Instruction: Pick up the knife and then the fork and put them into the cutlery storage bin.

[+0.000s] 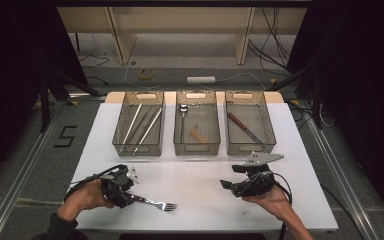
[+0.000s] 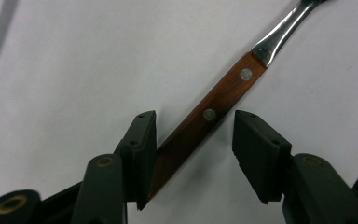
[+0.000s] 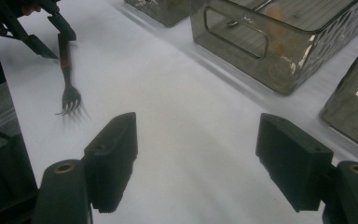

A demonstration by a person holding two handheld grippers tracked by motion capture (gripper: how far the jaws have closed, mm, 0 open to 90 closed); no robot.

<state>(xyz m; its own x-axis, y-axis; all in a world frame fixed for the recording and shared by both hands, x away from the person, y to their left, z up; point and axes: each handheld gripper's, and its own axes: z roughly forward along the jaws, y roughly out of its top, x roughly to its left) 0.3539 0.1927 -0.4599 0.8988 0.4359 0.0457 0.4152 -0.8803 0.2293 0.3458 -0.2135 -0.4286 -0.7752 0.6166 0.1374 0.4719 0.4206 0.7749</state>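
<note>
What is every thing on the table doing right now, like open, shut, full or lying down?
Wooden-handled metal fork: lying flat on the white table, handle between open jaws.
Left gripper: open around the handle.
Right gripper: open, holding nothing.
Left clear plastic bin: holds long metal sticks.
Middle clear plastic bin: holds a spoon and a small wooden piece.
Right clear plastic bin: holds a wooden-handled knife.

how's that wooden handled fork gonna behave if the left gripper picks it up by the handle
The fork looks rigid, steel with a riveted wooden handle, so it probably won't flex. The left gripper brackets the handle's end, so the tines will likely droop. It lies flat on the table, so it's unlikely to roll.
</note>
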